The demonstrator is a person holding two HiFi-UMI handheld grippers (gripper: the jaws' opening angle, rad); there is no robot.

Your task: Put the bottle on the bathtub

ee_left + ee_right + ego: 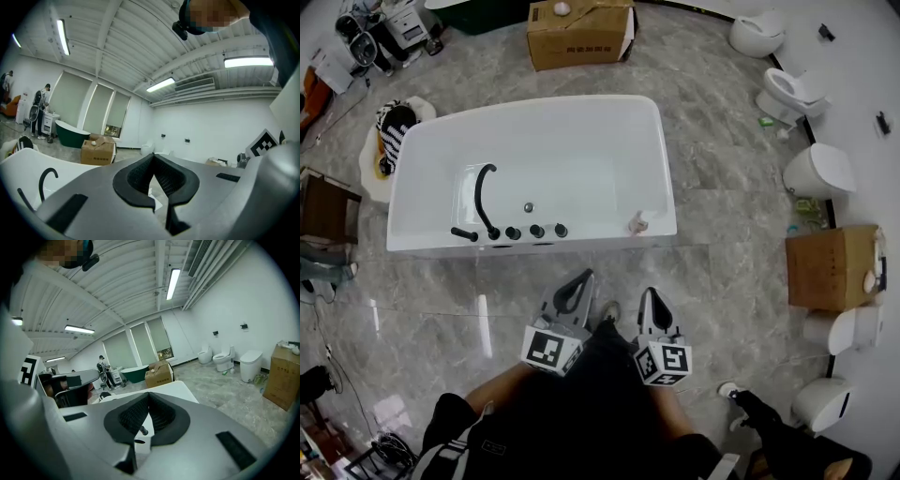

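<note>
A white bathtub (534,122) stands in the middle of the head view, with a black faucet (483,197) and knobs on its near rim. A small pinkish bottle (637,223) lies on that rim near the right corner. Both grippers hang close to my body, well short of the tub. My left gripper (581,278) is shut with nothing between its jaws, and the left gripper view shows the pad tips (153,155) meeting. My right gripper (649,295) is shut and empty too, its tips (148,393) together over the tub's white rim (168,389).
A cardboard box (579,33) sits beyond the tub. Toilets (820,169) and another box (830,267) line the right wall. A black-and-white bag (394,127) lies by the tub's left end. Another person's foot (733,391) is at the lower right. The floor is grey marble.
</note>
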